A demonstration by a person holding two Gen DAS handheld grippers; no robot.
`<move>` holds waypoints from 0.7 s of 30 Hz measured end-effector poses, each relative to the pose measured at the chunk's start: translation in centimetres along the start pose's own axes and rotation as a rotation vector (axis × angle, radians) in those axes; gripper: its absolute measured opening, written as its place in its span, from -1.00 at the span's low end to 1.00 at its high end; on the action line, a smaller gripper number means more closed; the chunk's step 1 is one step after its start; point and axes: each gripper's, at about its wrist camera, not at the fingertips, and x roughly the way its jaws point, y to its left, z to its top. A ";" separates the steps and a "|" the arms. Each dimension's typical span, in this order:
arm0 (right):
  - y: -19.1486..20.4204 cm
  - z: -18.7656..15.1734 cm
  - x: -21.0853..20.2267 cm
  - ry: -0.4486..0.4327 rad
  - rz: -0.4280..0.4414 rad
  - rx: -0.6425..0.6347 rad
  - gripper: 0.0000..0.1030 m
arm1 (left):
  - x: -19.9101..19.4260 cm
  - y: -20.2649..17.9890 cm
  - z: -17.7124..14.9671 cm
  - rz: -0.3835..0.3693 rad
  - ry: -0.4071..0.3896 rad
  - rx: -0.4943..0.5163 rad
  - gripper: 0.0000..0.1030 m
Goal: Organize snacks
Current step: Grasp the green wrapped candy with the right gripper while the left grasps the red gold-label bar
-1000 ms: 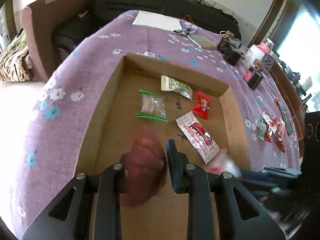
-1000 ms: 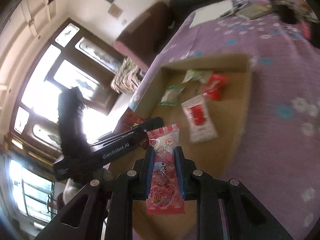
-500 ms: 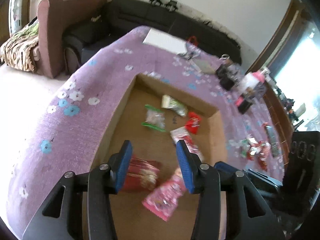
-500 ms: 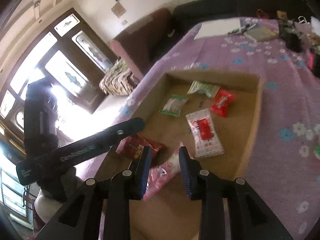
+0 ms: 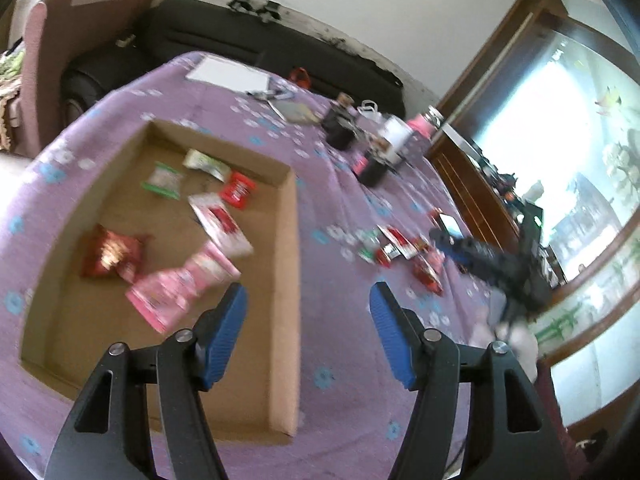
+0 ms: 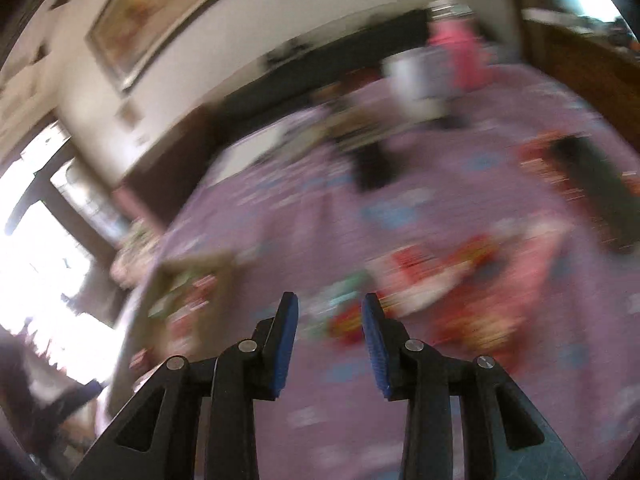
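Note:
A shallow cardboard box [image 5: 286, 264] lies on the purple flowered cloth. Inside it are a pink snack packet [image 5: 180, 288], a dark red packet [image 5: 112, 252], a red-and-white packet [image 5: 220, 224], a small red packet [image 5: 238, 190] and two green ones [image 5: 162, 180]. A loose pile of snacks [image 5: 404, 252] lies on the cloth to the right of the box. My left gripper [image 5: 308, 320] is wide open and empty above the box's right wall. My right gripper [image 6: 330, 328] is open and empty, above the blurred snack pile [image 6: 440, 280].
Black stands [image 5: 340, 132], a white cup and a pink bottle [image 5: 422, 126] sit on the far right of the table. A white sheet [image 5: 228, 74] and a notebook lie at the back. A black sofa stands behind. A wooden cabinet stands at the right.
Both grippers let go of their packets, the dark red and the pink one, which now lie in the box. Both grippers have swung right toward the loose pile, the left opening wider.

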 end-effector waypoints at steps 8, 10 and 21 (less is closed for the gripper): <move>-1.9 3.1 4.2 0.034 -0.137 -0.031 -0.30 | 1.2 -1.2 -1.3 0.018 0.057 0.010 0.22; -0.7 3.2 6.6 0.064 -0.176 -0.082 -0.30 | 0.9 -1.2 -1.5 0.025 0.056 0.007 0.22; 2.2 -3.2 6.2 0.279 -0.032 -0.247 -0.94 | 1.1 -1.0 -2.4 0.032 0.066 0.008 0.22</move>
